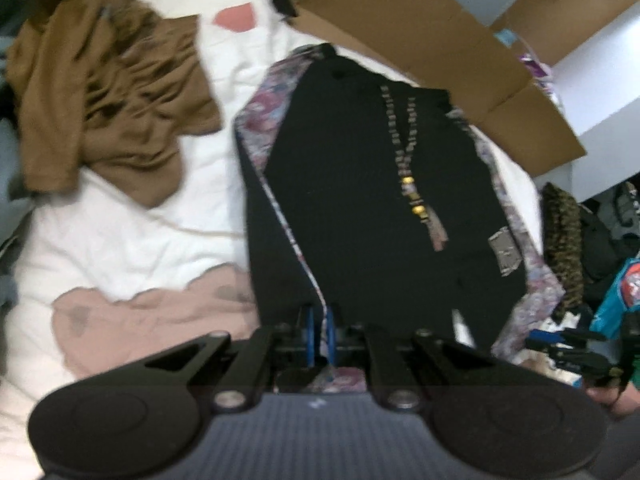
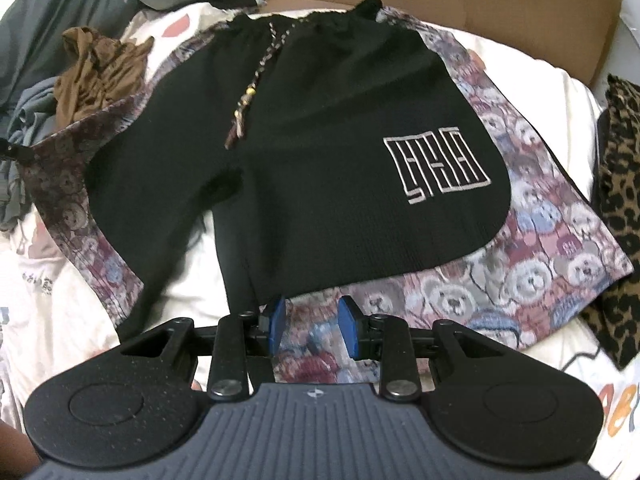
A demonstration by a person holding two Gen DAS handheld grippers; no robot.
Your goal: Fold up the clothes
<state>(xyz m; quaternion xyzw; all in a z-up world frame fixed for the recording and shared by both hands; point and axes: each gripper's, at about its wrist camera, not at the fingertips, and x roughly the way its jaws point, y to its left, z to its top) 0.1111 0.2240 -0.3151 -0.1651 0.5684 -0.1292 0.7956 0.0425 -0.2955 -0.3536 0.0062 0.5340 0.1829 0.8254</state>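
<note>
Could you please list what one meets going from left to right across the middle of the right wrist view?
Brown garment → black shorts → embroidered logo → teddy-bear print panel → leopard-print fabric.

Both wrist views steeply over shorts [image 1: 372,200]

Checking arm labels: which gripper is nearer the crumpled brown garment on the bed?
Left. The left gripper is shut on the black shorts' hem edge on the crumpled brown garment's side; the right gripper works the far leg.
</note>
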